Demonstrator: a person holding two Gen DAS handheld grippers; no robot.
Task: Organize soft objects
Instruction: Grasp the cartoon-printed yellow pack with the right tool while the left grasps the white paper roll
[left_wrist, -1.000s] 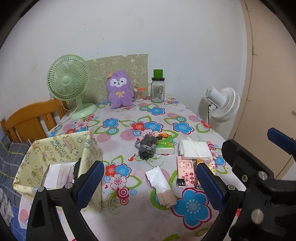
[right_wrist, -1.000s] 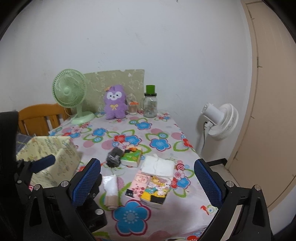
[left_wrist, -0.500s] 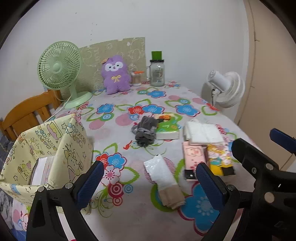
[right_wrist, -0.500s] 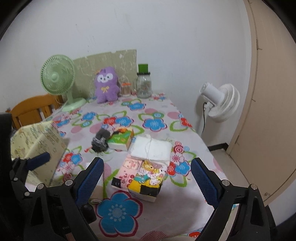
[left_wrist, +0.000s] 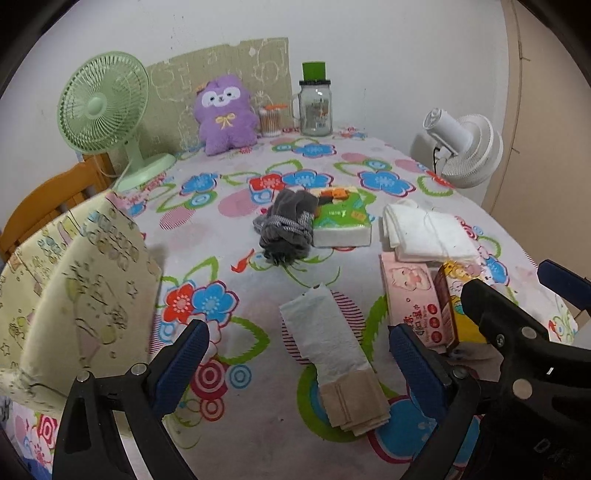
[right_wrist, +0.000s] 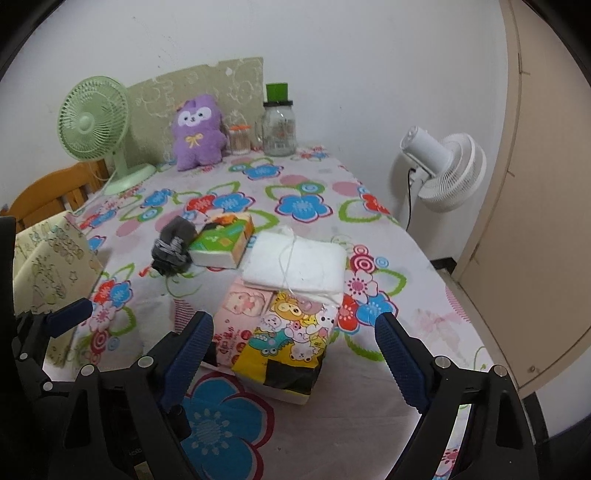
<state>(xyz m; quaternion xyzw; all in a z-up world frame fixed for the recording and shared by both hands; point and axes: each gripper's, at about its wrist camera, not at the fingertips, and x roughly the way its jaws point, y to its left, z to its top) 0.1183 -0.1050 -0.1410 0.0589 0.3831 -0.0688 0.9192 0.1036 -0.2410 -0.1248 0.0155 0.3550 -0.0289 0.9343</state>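
- Left tongs (left_wrist: 295, 363) hang wide over the flowered counter (left_wrist: 236, 236), a folded white-and-beige cloth (left_wrist: 338, 356) lying between the tips, untouched.
- Right tongs (right_wrist: 293, 354) are narrowing, pads clear of the cartoon tissue pack (right_wrist: 291, 341) between them.
- Grey socks (left_wrist: 286, 225) sit at twelve o'clock, cloth bin (left_wrist: 70, 280) at nine.

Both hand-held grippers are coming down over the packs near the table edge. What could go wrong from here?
1. The right hand-held gripper is closing with the yellow cartoon pack between its jaws; the pink pack touches that pack and may get pinched or dragged along.
2. The white cloth stack overlaps the yellow pack's far end and could slide off when it lifts.
3. The left hand-held gripper, open, sits close beside the right one; they could collide.
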